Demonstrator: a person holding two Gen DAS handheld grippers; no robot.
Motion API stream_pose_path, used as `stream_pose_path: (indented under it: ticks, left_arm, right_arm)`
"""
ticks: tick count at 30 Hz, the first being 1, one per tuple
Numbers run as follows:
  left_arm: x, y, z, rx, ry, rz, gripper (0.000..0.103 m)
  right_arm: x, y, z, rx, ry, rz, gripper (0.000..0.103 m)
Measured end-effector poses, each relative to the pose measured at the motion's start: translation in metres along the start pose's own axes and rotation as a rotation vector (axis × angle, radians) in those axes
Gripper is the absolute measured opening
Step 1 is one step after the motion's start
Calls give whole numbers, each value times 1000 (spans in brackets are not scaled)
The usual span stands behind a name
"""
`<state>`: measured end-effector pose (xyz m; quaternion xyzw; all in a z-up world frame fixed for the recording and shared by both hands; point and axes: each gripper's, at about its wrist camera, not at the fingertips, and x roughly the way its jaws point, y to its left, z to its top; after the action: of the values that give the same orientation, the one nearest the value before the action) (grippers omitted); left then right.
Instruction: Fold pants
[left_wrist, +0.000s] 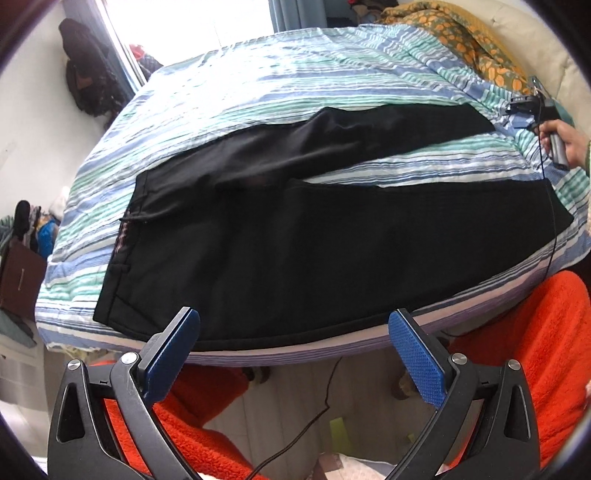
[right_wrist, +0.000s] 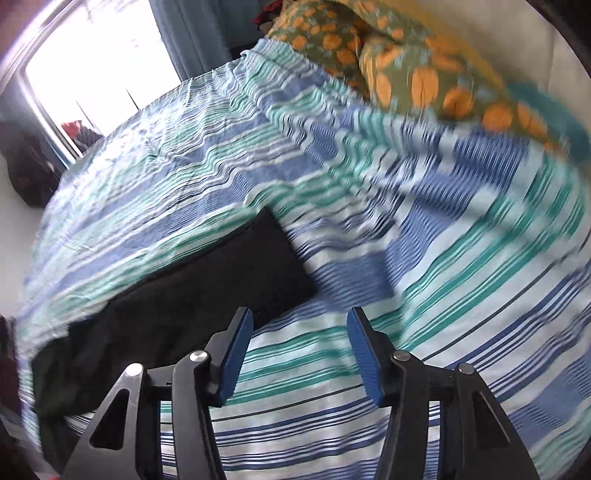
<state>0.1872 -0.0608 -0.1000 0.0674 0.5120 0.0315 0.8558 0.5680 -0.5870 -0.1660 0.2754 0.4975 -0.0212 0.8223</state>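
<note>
black pants (left_wrist: 280, 221), two legs, striped bedspread (left_wrist: 258, 92)

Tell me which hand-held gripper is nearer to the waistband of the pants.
Left. The left hand-held gripper hovers open off the bed edge near the waistband; the right hand-held gripper is at the far leg's hem.

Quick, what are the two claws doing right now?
Left claw: open, holding nothing, near the black pants.
Right claw: open, holding nothing, over the striped bedsheet.
</note>
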Motion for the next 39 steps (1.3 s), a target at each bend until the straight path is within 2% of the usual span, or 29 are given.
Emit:
stream_pose_path:
  ticks: [2,7,10,11,12,13,15,16,17,18,19,20,21,23,25,26,27,28,29,31,32,33,35,37,39]
  left_arm:
    - [3,-1,0,9,2,13,102]
    - [14,0,2,-2,46,34,102]
    - [26,2,2,-10,89,39,102]
    - [31,3,2,-12,105,38,102]
    - [36,3,2,-13,121,36,102]
    - [39,4,2,-13,130,38,102]
    - [47,9,7,-22,124,57,102]
    - [53,15,13,-31,117,67,102]
    - [60,24,23,-48,110,80,102]
    - [69,35,36,-71,94,94,102]
    - [79,48,53,-98,64,112,102]
    - [91,61,72,-122,29,140,102]
    - [105,72,92,-148,-7,176,102]
    - [136,85,132,-172,-64,201,102]
    - [178,85,164,-122,-88,213,102]
    - [202,84,173,-81,-69,252,102]
    - [231,87,177,-63,-19,329,102]
    - [254,96,175,-82,45,404,102]
    - [270,111,169,-143,90,434,103]
    - [273,146,153,-315,76,336,103]
    - [270,159,146,-364,75,332,103]
    - [267,167,141,-381,80,343,103]
    - [258,179,136,-403,79,299,103]
    - [235,182,128,-429,56,253,102]
    - [206,172,114,-418,11,191,102]
  right_arm:
    - [22,-3,-17,121,-13,96,48]
    - [76,-13,-27,352,-46,156,48]
    - [95,-26,-26,507,-84,250,48]
    - [98,-26,-23,527,-79,270,38]
    - [98,-24,-18,502,-76,259,8]
    - [93,-20,-13,440,-85,230,8]
    - [84,-11,-7,279,-71,48,8]
    - [83,-7,-6,199,-57,-6,9]
    - [82,-5,-8,154,-61,-34,17]
    - [78,-2,-10,135,-69,-76,36]
    - [72,2,-12,116,-81,-127,45]
    - [62,8,-17,91,-106,-171,61]
    - [50,15,-24,66,-141,-201,71]
    - [26,27,-44,29,-206,-198,78]
    - [4,43,-76,-7,-220,-158,81]
    - [-6,50,-96,-22,-218,-123,82]
    - [-20,56,-120,-38,-219,-83,82]
    - [-34,61,-148,-57,-223,-47,83]
    - [-46,70,-173,-80,-229,-15,84]
    - [-70,86,-225,-134,-263,14,90]
    - [-77,93,-248,-161,-282,16,94]
    - [-84,98,-270,-184,-293,11,99]
    - [-83,111,-296,-240,-249,-4,102]
    - [-76,125,-309,-356,-187,-17,102]
    - [-77,134,-316,-418,-201,-72,102]
